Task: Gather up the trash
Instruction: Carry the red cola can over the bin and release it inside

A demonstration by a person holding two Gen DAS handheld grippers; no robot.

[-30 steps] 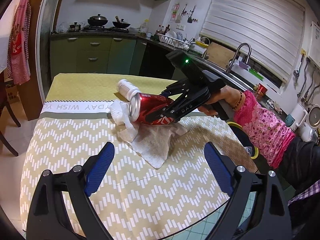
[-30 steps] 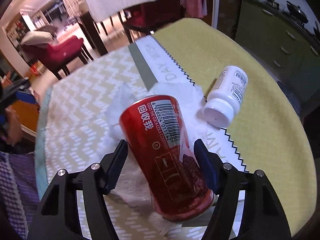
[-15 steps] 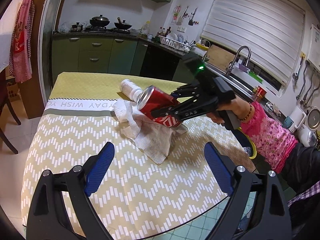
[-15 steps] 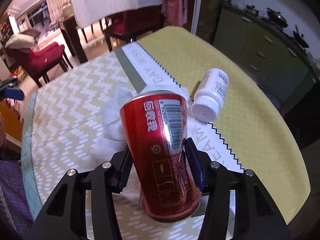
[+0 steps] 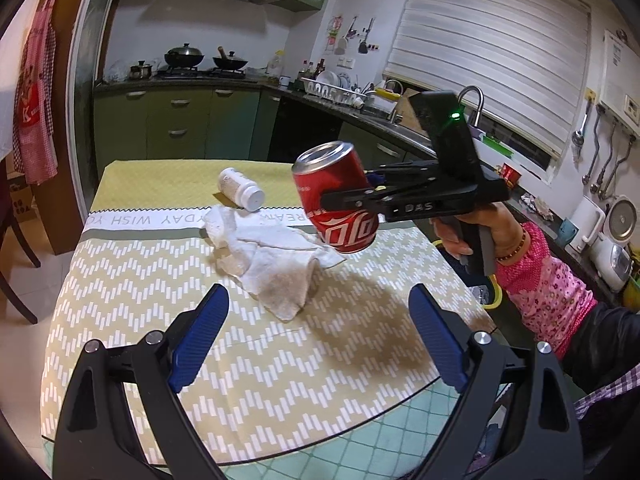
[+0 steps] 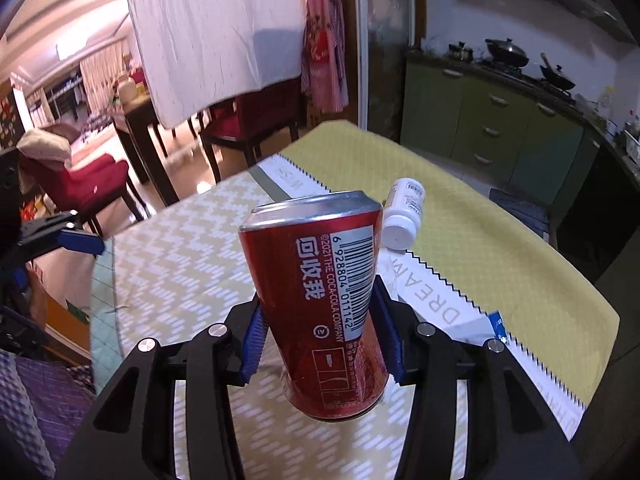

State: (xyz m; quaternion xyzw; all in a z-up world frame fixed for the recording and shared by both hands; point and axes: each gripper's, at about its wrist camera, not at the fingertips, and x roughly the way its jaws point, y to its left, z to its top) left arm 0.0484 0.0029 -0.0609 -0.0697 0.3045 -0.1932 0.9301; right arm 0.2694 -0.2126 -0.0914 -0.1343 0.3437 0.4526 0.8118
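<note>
Kitchen in the back, and up front a table [image 5: 132, 344] covered with a zigzag cloth is where the trash lies. The red can [image 5: 335, 199] is pinched around its middle by the right gripper [image 6: 320, 340], jaws pressed against both sides, and it is held clear above the table, nearly upright. The left gripper [image 5: 316, 336] is kept low near the table edge with its jaws spread wide and nothing between them.

To do this carry well, the squeeze should probably be kept steady so the can isn't dropped or dented, and it should be kept upright in case some drink is left inside. No bin is seen anywhere yet.

Compared with a second ago, the can is lifted off the crumpled tissue [image 5: 272, 264] and tipped upright. The white bottle [image 5: 241, 189] is left lying on its side, unmoved.
</note>
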